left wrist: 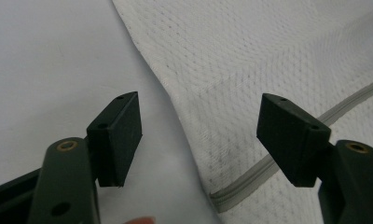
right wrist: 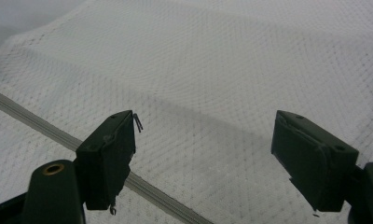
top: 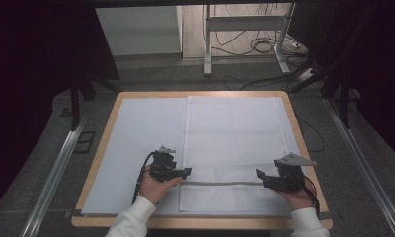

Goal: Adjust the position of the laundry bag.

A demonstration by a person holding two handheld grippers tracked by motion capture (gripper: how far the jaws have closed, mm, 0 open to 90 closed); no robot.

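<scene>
Item: white mesh laundry bag (top: 232,143), grey zipper (top: 220,183) across near end; lies flat on counter (top: 136,128). Left tongs (left wrist: 201,140) open astride its edge; right tongs (right wrist: 205,158) open above it.

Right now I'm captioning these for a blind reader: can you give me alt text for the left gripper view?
The left gripper hangs open over the edge of a white towel lying on a pale mat. A grey stripe crosses the towel between its two black jaws, which touch nothing.

Left gripper (top: 185,172) jaws wide apart, right gripper (top: 260,177) jaws likewise, both hands low
</scene>
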